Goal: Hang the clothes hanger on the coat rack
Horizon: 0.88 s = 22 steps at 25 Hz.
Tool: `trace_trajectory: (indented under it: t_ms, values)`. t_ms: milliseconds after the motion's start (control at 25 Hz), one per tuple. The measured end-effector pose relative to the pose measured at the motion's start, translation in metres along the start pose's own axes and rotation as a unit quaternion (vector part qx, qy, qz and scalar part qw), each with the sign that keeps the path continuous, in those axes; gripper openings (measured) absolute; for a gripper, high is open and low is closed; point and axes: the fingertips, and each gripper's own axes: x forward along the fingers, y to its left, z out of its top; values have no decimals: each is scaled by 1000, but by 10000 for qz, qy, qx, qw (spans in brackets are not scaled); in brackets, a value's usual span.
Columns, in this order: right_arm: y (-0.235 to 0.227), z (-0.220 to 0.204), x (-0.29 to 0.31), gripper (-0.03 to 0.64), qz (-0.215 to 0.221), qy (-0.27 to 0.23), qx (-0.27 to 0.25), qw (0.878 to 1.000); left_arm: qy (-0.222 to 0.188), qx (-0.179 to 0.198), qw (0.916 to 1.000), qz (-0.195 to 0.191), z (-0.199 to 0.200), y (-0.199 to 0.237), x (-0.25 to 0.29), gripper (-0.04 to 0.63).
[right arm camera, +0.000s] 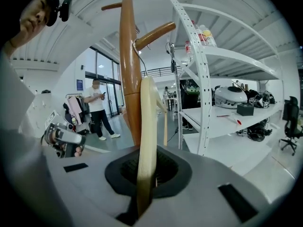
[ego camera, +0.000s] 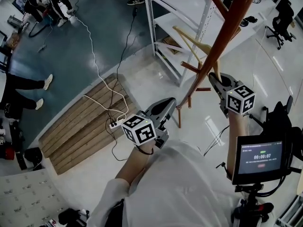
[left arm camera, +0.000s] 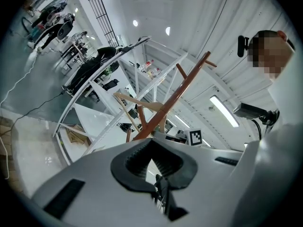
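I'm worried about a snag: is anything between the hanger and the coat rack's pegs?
Nothing visible does. The right gripper holds the hanger close against the coat rack, a peg just above it. The white shelf stands off to one side.

coat rack (ego camera: pixel 227 30) top cut off, hanger (ego camera: pixel 189 40) partly behind its pole

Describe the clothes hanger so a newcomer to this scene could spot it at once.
Find the white metal shelving, then the reddish-brown coat rack standing before it. Beside that pole is the clothes hanger, clamped in the right hand-held gripper: the only pale, thin wooden piece there.
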Motion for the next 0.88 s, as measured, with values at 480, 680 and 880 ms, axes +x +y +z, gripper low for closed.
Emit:
trace_trajectory:
  t_ms: [480, 680, 880]
  values:
    - [-2, -5, -4, 14, -272, -9, -450, 9986, 211, 9, 9997, -88, -3, -1, 6, 5]
    - [-2, -7, -7, 75, -224, 173, -683, 9973, 212, -4, 9997, -128, -3, 0, 9, 5]
    - [-1, -8, -8, 152, -210, 307, -947, 9948, 276, -37, 9994, -186, -4, 1, 13, 5]
